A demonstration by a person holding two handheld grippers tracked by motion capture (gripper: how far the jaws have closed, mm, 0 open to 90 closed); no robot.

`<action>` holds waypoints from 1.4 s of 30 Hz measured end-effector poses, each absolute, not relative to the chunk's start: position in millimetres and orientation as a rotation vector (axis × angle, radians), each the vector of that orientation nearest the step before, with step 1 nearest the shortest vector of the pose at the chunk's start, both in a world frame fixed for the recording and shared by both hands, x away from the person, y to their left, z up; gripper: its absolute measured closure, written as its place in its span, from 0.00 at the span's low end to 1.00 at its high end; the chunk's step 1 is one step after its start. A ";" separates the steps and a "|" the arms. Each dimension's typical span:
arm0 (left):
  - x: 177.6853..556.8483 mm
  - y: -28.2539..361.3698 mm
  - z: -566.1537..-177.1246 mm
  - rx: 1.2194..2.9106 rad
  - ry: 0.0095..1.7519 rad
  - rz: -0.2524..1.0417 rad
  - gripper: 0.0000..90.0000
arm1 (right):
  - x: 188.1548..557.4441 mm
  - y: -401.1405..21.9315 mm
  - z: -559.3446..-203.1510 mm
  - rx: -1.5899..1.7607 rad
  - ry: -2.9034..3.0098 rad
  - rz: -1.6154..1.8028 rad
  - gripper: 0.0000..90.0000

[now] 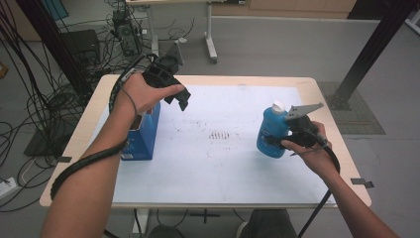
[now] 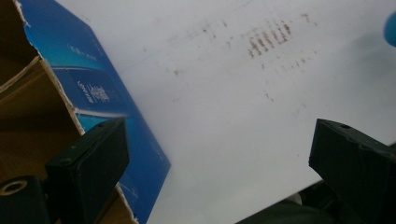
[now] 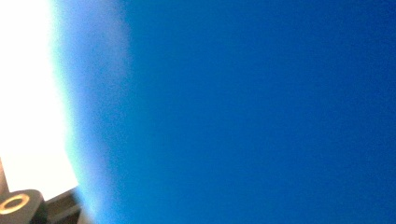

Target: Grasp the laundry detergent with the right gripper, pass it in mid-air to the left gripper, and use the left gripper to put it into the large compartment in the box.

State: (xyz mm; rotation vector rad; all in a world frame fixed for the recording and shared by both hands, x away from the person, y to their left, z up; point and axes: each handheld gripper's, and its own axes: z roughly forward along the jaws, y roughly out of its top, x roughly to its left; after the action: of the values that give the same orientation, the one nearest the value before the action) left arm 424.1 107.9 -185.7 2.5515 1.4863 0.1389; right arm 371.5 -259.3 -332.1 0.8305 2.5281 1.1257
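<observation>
Blue bottle (image 1: 271, 136) is clamped at its body by the right gripper (image 1: 277, 141), tilted, above the table's (image 1: 223, 163) right side, ready for transfer. Left gripper (image 1: 179, 97), jaws spread and empty, hovers beside the open blue box (image 1: 146, 134), presumably to steady it.

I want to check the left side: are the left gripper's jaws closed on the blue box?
No, the left gripper is open, with nothing between its jaws beside the blue box.

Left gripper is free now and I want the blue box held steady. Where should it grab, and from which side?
Judging by the high view, take the blue box by its open top edge, coming down from above. It stands upright with its torn flaps open, so one jaw of the left gripper could slip inside the wall, one outside. The right gripper holds the blue bottle.
</observation>
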 end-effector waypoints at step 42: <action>394.6 87.8 -115.5 3.002 0.775 0.227 0.07 | 416.6 -58.6 -292.8 0.200 2.849 1.327 0.48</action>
State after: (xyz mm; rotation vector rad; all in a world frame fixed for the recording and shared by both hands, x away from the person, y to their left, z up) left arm 394.6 87.8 -115.5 3.0018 0.7751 0.2271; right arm 416.6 -58.6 -292.8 0.1995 2.8493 1.3269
